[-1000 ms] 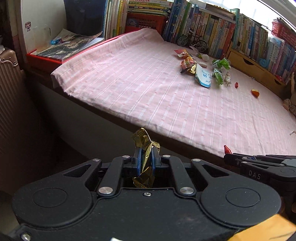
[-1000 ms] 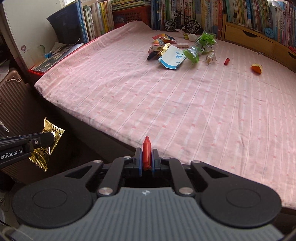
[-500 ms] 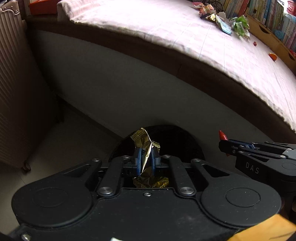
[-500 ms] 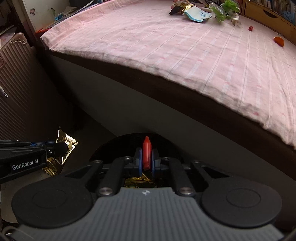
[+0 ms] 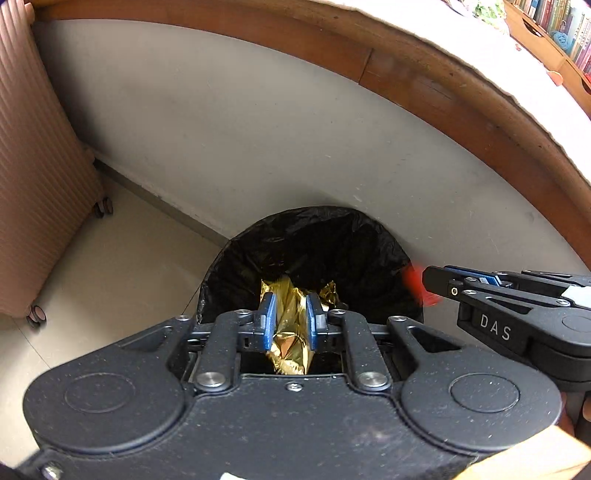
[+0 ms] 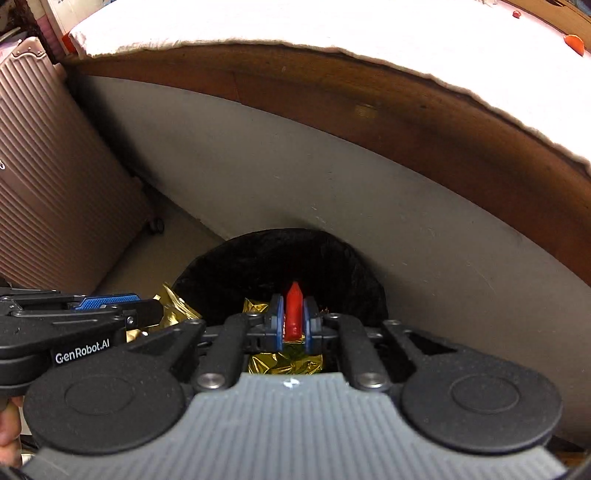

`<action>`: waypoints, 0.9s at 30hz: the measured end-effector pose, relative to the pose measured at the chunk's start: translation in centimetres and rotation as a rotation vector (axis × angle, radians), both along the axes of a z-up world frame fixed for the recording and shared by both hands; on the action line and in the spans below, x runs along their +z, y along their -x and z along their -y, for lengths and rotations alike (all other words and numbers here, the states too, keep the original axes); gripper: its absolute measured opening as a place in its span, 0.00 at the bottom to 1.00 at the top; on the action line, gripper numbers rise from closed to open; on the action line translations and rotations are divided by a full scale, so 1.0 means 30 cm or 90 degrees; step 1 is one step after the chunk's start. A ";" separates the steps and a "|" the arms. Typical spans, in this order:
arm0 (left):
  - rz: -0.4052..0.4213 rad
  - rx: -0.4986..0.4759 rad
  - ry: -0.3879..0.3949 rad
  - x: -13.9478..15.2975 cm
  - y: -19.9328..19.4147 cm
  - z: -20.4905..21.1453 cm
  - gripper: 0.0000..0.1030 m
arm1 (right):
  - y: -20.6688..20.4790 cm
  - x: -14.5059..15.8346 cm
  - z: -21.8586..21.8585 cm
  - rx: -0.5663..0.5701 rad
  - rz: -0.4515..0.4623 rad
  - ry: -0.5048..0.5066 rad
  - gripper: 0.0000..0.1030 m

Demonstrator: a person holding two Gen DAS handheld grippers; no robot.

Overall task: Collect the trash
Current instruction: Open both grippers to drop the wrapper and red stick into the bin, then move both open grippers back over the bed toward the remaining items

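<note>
Gold wrapper [image 5: 286, 325] over black-lined bin [image 5: 332, 243], my left gripper [image 5: 289, 325] parted, wrapper loose | right gripper [image 6: 293, 321] pinching red scrap [image 6: 293, 308] above bin | both positioned for dropping.

— What colours do we see in the bin [image 5: 332, 251]?
— We see a black liner, with a crinkled gold wrapper [image 5: 288, 332] near us between blue finger pads [image 5: 267, 321].
— And on the right?
— We see a plain red piece [image 6: 293, 312].
— On the left?
— We see a ribbed rose-pink suitcase [image 6: 55, 177]; far off, a white cloth [image 6: 369, 26] over brown wood.
</note>
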State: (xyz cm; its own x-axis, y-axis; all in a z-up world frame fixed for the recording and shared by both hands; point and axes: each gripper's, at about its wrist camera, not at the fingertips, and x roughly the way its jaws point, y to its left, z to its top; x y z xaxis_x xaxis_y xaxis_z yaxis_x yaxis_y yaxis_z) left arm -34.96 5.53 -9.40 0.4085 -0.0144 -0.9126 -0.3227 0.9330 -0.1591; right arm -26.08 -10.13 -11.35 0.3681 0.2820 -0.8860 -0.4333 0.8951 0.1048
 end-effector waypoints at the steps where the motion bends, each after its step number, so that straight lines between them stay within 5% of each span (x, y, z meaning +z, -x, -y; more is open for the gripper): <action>1: 0.000 -0.001 0.000 0.000 0.001 0.001 0.25 | -0.009 0.000 -0.011 -0.001 0.000 0.000 0.24; 4: 0.004 -0.001 -0.005 0.005 0.001 0.001 0.39 | -0.008 0.004 -0.008 -0.002 0.001 -0.001 0.43; 27: 0.060 -0.002 -0.035 0.201 -0.064 -0.043 0.54 | -0.035 0.161 -0.022 -0.014 0.066 -0.031 0.45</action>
State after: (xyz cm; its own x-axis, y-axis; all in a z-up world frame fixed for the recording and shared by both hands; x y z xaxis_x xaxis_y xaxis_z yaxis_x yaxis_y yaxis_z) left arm -33.03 6.83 -3.36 0.4922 0.0340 -0.8698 -0.3064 0.9421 -0.1365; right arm -25.04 -9.47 -6.51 0.4629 0.3150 -0.8286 -0.4249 0.8992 0.1044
